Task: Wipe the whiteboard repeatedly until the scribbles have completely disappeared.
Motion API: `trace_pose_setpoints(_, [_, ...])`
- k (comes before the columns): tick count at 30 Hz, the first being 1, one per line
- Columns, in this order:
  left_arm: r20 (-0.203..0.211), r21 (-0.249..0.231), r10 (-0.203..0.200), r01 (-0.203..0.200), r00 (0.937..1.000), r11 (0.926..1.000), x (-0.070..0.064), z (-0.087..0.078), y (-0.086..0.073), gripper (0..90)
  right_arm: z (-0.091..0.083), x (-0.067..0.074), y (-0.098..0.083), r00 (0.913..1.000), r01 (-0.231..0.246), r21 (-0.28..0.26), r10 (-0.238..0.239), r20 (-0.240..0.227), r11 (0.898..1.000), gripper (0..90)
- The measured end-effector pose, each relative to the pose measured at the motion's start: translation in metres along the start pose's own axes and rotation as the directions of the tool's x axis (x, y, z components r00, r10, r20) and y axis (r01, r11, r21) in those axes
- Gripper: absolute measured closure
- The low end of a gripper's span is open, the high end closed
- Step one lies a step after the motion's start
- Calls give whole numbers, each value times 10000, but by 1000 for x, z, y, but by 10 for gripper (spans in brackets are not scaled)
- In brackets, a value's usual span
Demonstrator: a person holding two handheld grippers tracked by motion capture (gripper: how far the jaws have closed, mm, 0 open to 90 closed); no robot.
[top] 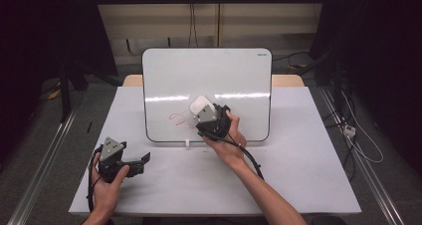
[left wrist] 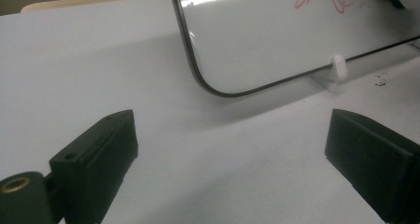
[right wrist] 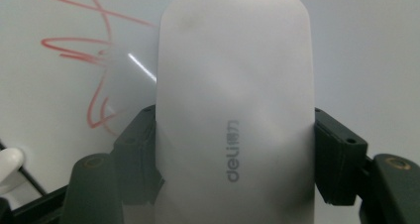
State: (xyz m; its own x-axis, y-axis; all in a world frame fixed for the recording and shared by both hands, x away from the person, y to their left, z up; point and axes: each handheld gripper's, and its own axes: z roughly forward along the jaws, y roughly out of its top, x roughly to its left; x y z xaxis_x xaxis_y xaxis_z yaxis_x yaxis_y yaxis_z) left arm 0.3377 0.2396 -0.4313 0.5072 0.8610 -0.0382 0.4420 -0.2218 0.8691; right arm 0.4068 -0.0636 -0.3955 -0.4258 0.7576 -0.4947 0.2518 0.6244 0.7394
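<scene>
A whiteboard [top: 239, 75] stands tilted at the back of the table, with red scribbles [top: 178, 118] low on its left half. My right gripper [top: 205, 110] is shut on a white board eraser [top: 201, 104], held against the board just right of the scribbles. In the right gripper view the eraser [right wrist: 235, 115] sits clamped between both jaws, with the red scribbles [right wrist: 84, 60] to its left. My left gripper [top: 144, 158] rests low on the table at the front left, open with nothing between its jaws. The left gripper view shows the whiteboard's lower corner [left wrist: 208, 83] ahead.
The board rests on a small white foot [top: 187, 143], seen closer as a white foot [left wrist: 338, 68]. The grey table [top: 308, 160] has free room at the right and front. A black cable [top: 251, 160] trails from my right gripper along the forearm.
</scene>
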Motion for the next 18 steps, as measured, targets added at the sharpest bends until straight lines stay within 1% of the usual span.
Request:
trace_pose_setpoints(1, [-58, 12, -32, 32, 10000, 10000, 0, 0, 0, 60, 0, -2, 2, 10000, -8, 18, 8, 27, 10000, 319])
trace_pose_setpoints(5, [-82, -10, -98, 98, 9999, 10000, 2, -1, 0, 59, 2, -8, 7, 9998, -135, 2, 135, 148, 9999, 319])
trace_pose_setpoints(9, [-86, -36, -74, 74, 9999, 10000, 1, -1, 0, 59, 3, -11, 12, 9995, -248, 61, 247, 210, 9997, 319])
trace_pose_setpoints(12, [-71, 6, -63, 63, 10000, 10000, 1, 0, 0, 59, 3, -9, 13, 9992, -169, 59, 167, 351, 9998, 319])
trace_pose_setpoints(14, [-53, -6, -66, 66, 10000, 10000, 1, 0, 0, 59, 3, -7, 13, 9987, -297, 56, 294, 413, 9995, 319])
trace_pose_setpoints(18, [-41, 4, -10, 10, 10000, 10000, 0, 1, 1, 59, 4, 1, 14, 9991, -238, 39, 237, 365, 9997, 319])
